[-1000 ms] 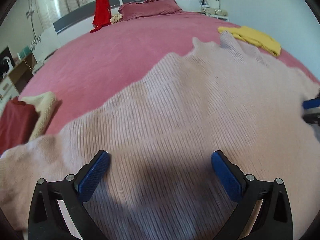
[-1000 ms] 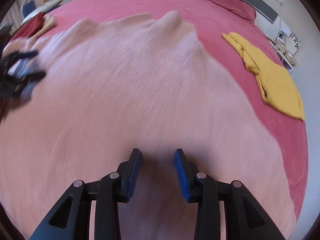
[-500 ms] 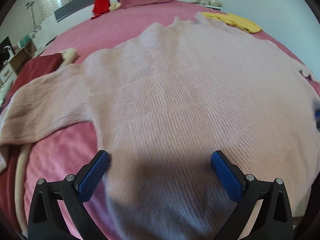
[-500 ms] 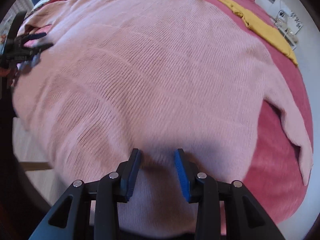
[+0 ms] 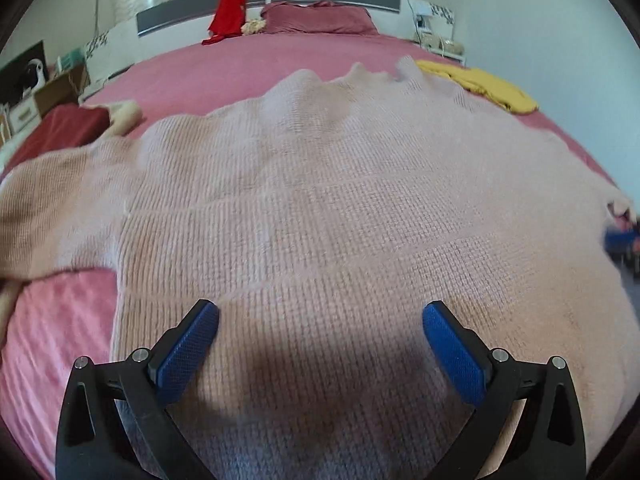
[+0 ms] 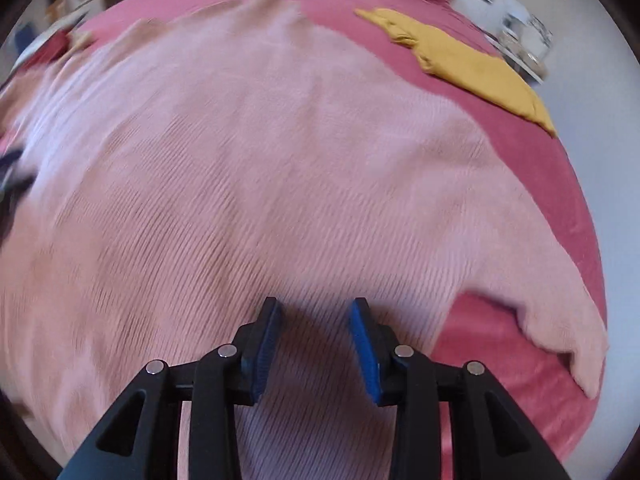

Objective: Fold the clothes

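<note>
A large pale pink knit sweater [image 5: 320,200] lies spread over the pink bed [image 5: 248,64], sleeves out to both sides. It also fills the right wrist view [image 6: 260,160], with one sleeve [image 6: 560,320] lying out to the right. My left gripper [image 5: 320,316] is wide open over the sweater's near part, holding nothing. My right gripper [image 6: 316,312] hovers over the near part too, jaws partly open with a gap, nothing between them. The right gripper shows at the left view's right edge [image 5: 620,240].
A yellow garment [image 5: 484,84] lies at the far right of the bed, also in the right wrist view [image 6: 472,64]. A dark red garment [image 5: 64,128] lies far left. A red cloth [image 5: 228,12] hangs on the headboard by a pillow [image 5: 320,20].
Both views have shifted over the sweater: the cameras pulled back and up half a second ago, then came lower and nearer. The jaws' openings are unchanged.
</note>
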A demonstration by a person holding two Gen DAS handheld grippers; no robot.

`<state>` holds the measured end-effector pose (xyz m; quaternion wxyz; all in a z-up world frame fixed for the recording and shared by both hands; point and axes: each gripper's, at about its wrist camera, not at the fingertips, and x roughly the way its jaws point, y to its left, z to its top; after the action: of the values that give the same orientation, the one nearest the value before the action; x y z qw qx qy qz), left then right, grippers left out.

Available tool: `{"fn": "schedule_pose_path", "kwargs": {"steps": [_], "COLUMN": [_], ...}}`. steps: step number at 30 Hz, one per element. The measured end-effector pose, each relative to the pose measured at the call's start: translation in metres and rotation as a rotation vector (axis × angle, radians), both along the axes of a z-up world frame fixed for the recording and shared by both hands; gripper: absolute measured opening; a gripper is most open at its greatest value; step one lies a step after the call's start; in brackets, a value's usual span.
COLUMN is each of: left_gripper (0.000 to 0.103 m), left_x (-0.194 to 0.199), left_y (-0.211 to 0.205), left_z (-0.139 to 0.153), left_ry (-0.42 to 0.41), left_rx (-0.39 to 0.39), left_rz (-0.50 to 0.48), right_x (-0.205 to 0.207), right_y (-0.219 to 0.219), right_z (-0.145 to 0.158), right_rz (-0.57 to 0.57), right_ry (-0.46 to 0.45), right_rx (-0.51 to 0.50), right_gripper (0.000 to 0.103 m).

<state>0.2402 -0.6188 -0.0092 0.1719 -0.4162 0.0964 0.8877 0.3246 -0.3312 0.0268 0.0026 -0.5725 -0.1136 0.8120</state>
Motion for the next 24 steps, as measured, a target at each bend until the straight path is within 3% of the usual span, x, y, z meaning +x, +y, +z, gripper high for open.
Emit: {"fn": "schedule_pose_path", "kwargs": {"steps": [2, 5, 8, 10, 12, 14, 16, 18, 21, 24], "left_gripper": [0.103, 0.103, 0.103, 0.103, 0.103, 0.103, 0.103, 0.103, 0.103, 0.103], "left_x": [0.001, 0.003, -0.004, -0.016, -0.024, -0.027, -0.022, -0.022, -0.022, -0.022], "left_y": [-0.001, -0.002, 0.001, 0.005, 0.004, -0.001, -0.013, -0.013, -0.013, -0.013], "left_z": [0.005, 0.013, 0.027, 0.023, 0.008, -0.008, -0.009, -0.009, -0.009, -0.010], "left_ry": [0.006, 0.015, 0.056, 0.046, 0.006, -0.039, -0.030, -0.030, -0.031, -0.032], "left_rx": [0.012, 0.030, 0.031, 0.009, -0.025, -0.046, 0.024, 0.022, 0.020, 0.017], "left_rz": [-0.009, -0.022, -0.020, -0.010, 0.001, 0.015, 0.033, 0.032, 0.030, 0.028], "right_x": [0.019, 0.027, 0.012, -0.005, -0.034, -0.060, -0.086, -0.091, -0.075, -0.048], "right_y": [-0.006, 0.001, 0.011, 0.006, 0.000, 0.011, 0.025, 0.053, 0.105, 0.164], "right_z": [0.002, 0.024, 0.050, 0.061, 0.057, 0.042, 0.026, 0.012, 0.013, 0.018], "right_rz": [0.051, 0.064, 0.046, 0.083, 0.194, 0.259, 0.316, 0.324, 0.273, 0.127], "right_ry": [-0.016, -0.002, 0.091, 0.147, 0.151, 0.116, 0.076, 0.030, 0.013, 0.007], "right_rx": [0.020, -0.029, -0.070, -0.012, 0.096, 0.175, 0.250, 0.275, 0.172, 0.073], "right_gripper": [0.036, 0.036, 0.036, 0.036, 0.036, 0.036, 0.036, 0.036, 0.038, 0.039]}}
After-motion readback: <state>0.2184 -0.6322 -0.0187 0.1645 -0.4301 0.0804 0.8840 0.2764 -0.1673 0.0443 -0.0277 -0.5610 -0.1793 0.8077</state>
